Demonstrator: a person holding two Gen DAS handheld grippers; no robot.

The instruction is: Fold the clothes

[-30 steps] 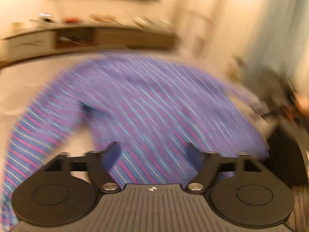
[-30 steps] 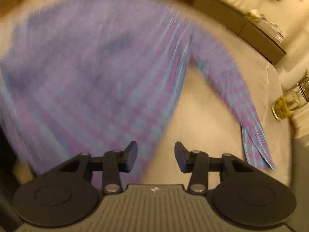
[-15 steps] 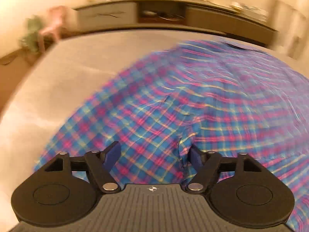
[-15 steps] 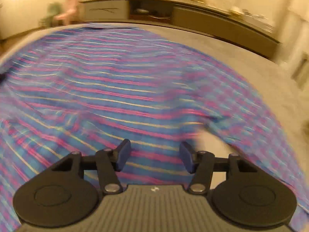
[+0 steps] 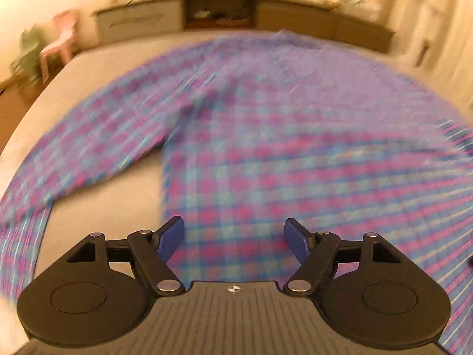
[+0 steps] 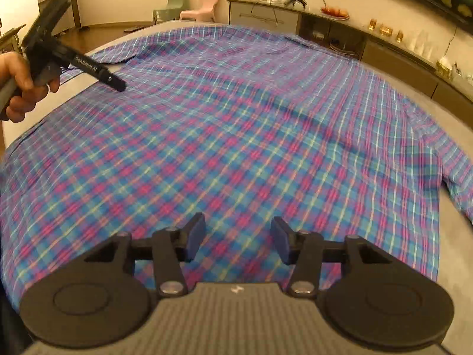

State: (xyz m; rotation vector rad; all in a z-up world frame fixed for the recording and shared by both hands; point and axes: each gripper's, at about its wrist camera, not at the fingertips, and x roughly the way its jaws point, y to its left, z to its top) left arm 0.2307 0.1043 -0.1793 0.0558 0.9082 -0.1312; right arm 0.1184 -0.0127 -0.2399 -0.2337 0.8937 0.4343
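Both pairs of blue-padded fingers stand wide apart and hold nothing: the left gripper [image 5: 233, 238] and the right gripper [image 6: 238, 241] each hover just above the near hem of the blue, pink and yellow plaid shirt [image 6: 236, 136]. That shirt lies spread flat, its cloth running straight ahead of both grippers, with the collar [image 6: 291, 44] at the far end, so its long axis goes from the fingers away toward the room's back wall. Seen from the left wrist, which is blurred, the shirt's left sleeve [image 5: 88, 148] trails off to the left and toward the near edge; from the right wrist, the other sleeve [image 6: 452, 171] drops off at the right. The left gripper sits nearer the shirt's left edge, so that side fold probably falls to it, the right side to the other.

Under the shirt is a pale grey worktop [image 6: 461, 124]. Behind stand a long low sideboard [image 6: 340, 29] carrying small objects, a pink plastic chair [image 6: 204, 4] and a green one [image 6: 173, 3].
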